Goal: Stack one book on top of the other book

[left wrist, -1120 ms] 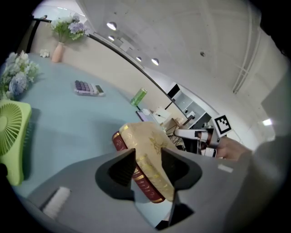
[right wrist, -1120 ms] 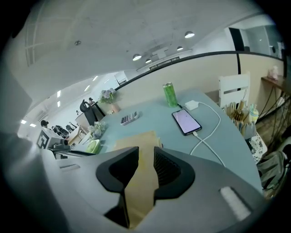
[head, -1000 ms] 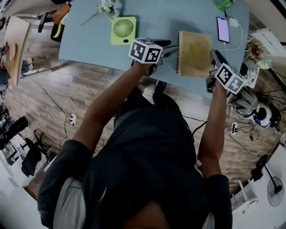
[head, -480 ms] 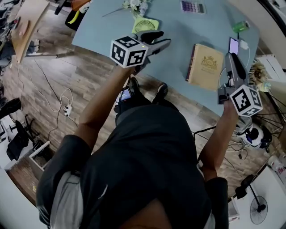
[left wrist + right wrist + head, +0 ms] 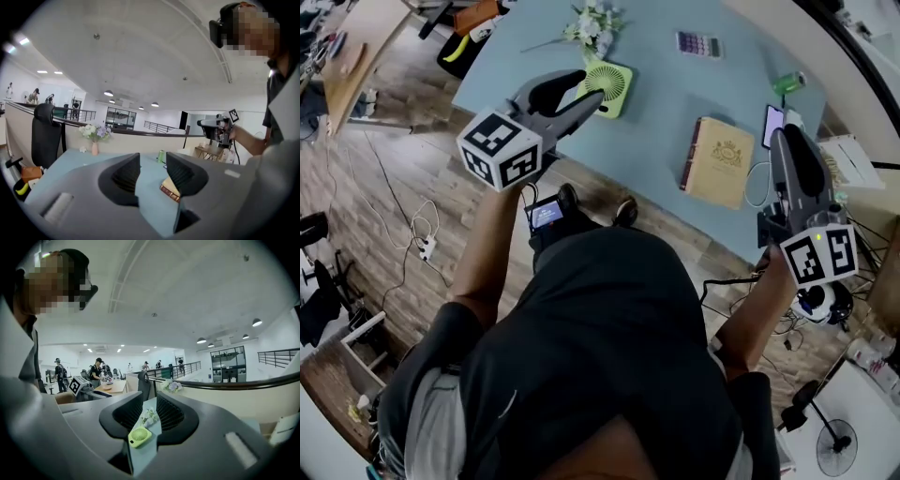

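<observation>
Both have lifted clear of the table (image 5: 656, 112) since a second ago: the left gripper (image 5: 152, 166) and right gripper (image 5: 149, 414) hang released and empty, and a careless return could shove the book (image 5: 719, 161), flat near the table's front edge, onto the floor.

in the head view we see only the top cover of the book (image 5: 717, 161), lying just left of the right gripper (image 5: 784, 136). whether a second book lies under it, we cannot tell, and its gold emblem is too small to make out. the right gripper's nose covers one edge of the phone (image 5: 771, 124) beside it. the left gripper (image 5: 592, 86) hides a corner of the green fan (image 5: 617, 84). in the left gripper view, one jaw covers most of the book (image 5: 168, 188).
</observation>
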`<state>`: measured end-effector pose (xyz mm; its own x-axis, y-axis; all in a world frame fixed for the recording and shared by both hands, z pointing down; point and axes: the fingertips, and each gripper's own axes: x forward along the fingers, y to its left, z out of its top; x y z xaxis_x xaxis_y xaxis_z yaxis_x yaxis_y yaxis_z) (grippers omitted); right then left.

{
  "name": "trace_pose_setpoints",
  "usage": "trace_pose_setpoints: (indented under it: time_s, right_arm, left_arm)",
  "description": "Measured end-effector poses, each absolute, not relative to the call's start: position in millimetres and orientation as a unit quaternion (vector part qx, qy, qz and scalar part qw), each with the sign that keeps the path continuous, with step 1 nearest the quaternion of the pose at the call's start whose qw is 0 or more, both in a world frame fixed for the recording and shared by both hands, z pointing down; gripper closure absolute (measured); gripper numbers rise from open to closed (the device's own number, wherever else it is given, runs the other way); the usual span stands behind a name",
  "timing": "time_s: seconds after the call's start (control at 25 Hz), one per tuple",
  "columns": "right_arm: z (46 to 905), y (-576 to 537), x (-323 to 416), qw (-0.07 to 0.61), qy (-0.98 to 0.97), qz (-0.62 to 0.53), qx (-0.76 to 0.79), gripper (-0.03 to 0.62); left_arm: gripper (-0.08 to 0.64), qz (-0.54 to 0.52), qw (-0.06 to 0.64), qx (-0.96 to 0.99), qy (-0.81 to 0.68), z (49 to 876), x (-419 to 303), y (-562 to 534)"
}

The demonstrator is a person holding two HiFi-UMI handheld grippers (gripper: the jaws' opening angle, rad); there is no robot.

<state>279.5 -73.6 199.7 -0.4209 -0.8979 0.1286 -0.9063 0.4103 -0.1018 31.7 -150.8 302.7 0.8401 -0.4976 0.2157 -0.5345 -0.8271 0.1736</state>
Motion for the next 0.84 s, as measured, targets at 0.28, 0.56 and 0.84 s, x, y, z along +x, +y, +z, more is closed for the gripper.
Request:
trace_pose_setpoints:
  time_s: [0.28, 0.56, 0.84]
  right_arm:
    - [155, -47, 269, 0.023, -0.833, 0.033, 0.551, 0.502]
    - [121, -17, 286, 0.014, -0.8, -0.003, 0.6, 0.502]
    - [109, 5, 289, 0.009, -0.776, -0.011, 0.63, 0.502]
  left_arm:
    - [0.334, 0.06, 0.048, 0.955, -0.287, 242, -6, -134]
    - [0.334, 0.05, 0.021, 0.955, -0.29, 220, -37, -122]
    - [0.334, 0.052, 0.027, 0.956, -0.289, 218, -63, -109]
